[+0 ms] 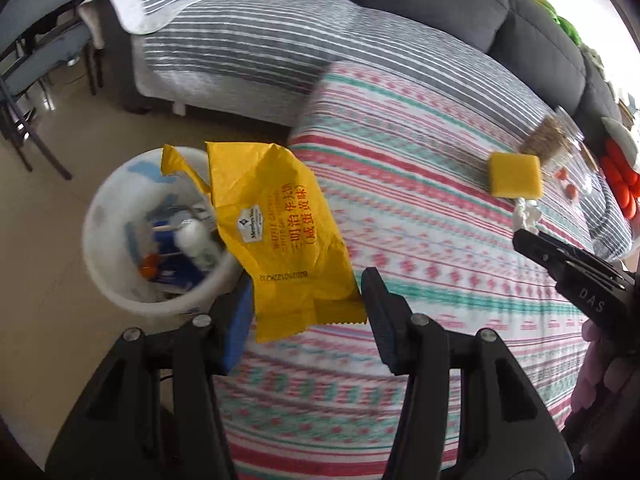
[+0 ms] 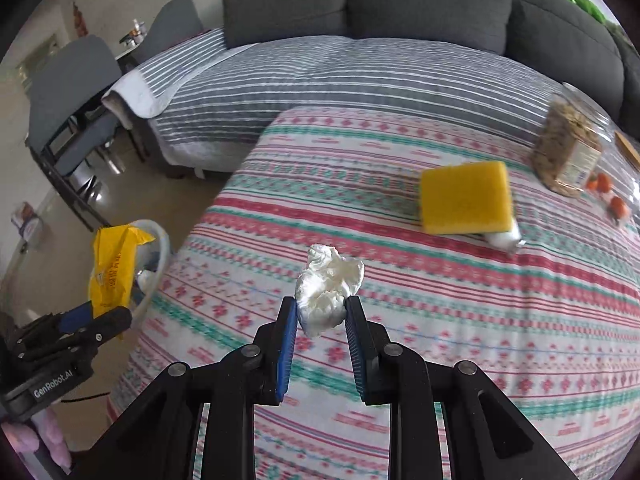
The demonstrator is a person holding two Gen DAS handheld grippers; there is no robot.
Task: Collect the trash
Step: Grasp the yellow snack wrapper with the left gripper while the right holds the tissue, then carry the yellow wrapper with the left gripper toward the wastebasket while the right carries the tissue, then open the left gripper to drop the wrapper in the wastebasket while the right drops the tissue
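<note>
Over the edge of the patterned surface (image 1: 420, 208), the left gripper (image 1: 308, 300) is clenched on a yellow wrapper (image 1: 276, 232). The left pad grips the wrapper's lower edge; whether the right pad touches it cannot be told. The wrapper stands up from the jaws and overlaps the rim of a white bin (image 1: 120, 280) at 10 o'clock in the left wrist view. The bin stands on the floor beside the surface and holds mixed trash, among it a white wad and blue pieces.

In the right wrist view, the right gripper (image 2: 321, 312) is clenched on a crumpled white tissue (image 2: 328, 288), both blue pads pressing its sides. The tissue is held above the surface, clear of the cloth. At 9 o'clock in this view the left gripper appears with the wrapper at the bin rim.

At 2 o'clock from the tissue a yellow sponge (image 2: 466, 202) lies on the surface, with a small white item (image 2: 504, 238) touching its lower right corner; its nature cannot be told. Beyond the sponge stands a clear jar (image 2: 568, 160) with brownish contents. Small orange items (image 2: 600, 182) lie just beside the jar.

Behind the surface a grey sofa (image 2: 428, 4) carries a striped cover (image 2: 320, 76). Grey chairs (image 2: 76, 92) stand at 10 o'clock.
</note>
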